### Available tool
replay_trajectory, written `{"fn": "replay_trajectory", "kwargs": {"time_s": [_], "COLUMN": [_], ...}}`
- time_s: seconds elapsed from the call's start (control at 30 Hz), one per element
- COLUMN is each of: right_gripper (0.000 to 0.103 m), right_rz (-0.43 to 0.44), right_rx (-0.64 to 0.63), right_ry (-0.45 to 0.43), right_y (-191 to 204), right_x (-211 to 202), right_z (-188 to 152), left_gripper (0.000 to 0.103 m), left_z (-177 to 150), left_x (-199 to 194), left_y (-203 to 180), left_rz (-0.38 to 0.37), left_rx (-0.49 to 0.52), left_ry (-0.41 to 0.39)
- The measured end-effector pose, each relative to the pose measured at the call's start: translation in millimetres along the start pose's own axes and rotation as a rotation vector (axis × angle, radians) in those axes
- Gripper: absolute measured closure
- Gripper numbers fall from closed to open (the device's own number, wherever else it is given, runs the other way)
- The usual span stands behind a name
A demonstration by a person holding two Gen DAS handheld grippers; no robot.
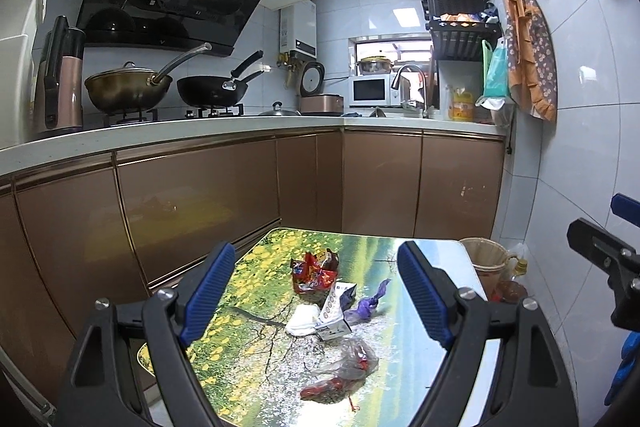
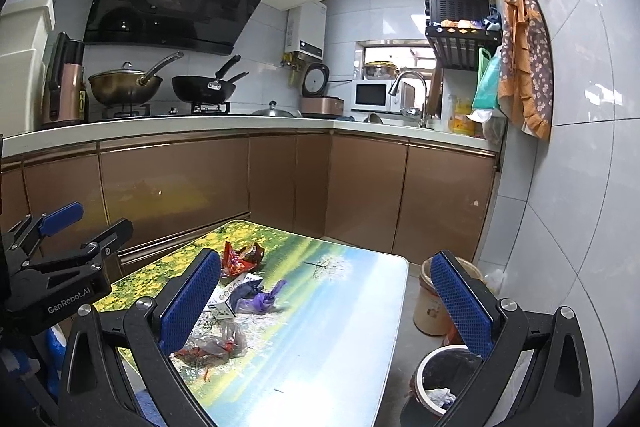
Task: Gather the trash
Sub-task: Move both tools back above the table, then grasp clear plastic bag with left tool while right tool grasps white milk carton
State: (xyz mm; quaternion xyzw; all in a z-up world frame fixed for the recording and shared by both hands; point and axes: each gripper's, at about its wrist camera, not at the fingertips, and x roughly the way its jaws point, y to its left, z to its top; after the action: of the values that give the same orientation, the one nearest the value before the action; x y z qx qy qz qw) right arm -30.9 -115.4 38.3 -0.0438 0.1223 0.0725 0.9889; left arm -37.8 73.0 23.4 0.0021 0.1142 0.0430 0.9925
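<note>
Both grippers hover over the counter (image 1: pixel 440 267), nothing picked up yet; left gripper (image 1: pixel 316 291) has its jaws wide and empty, right gripper (image 2: pixel 326 301) likewise; the trash (image 1: pixel 332 299) lies scattered just ahead between the left jaws; the bin (image 2: pixel 444 379) sits low beneath the right jaws; next, I'd say, dip and close on a wrapper.

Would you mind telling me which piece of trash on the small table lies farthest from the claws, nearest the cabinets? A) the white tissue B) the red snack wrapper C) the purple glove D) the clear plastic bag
B: the red snack wrapper sits at the far end of the litter on the table, beyond the purple glove, white tissue and clear plastic bag.
</note>
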Motion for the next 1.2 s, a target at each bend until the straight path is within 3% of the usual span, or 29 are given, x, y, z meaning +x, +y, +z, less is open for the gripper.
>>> {"fn": "replay_trajectory", "kwargs": {"time_s": [0.63, 0.9, 1.2], "right_gripper": [0.0, 0.0, 0.0], "right_rz": [0.061, 0.078, 0.13], "right_rx": [0.04, 0.071, 0.1], "right_ry": [0.063, 0.09, 0.149], "right_y": [-17, -28, -33], "right_x": [26, 38, 69], "right_z": [-21, -30, -48], "left_gripper": [0.02, 0.02, 0.02], "left_z": [-13, -22, -33], "left_x": [15, 25, 43], "left_y": [-6, 36, 75], "left_rz": [0.038, 0.136, 0.168], "left_rx": [0.017, -0.056, -0.105], "left_ry": [0.052, 0.107, 0.163]}}
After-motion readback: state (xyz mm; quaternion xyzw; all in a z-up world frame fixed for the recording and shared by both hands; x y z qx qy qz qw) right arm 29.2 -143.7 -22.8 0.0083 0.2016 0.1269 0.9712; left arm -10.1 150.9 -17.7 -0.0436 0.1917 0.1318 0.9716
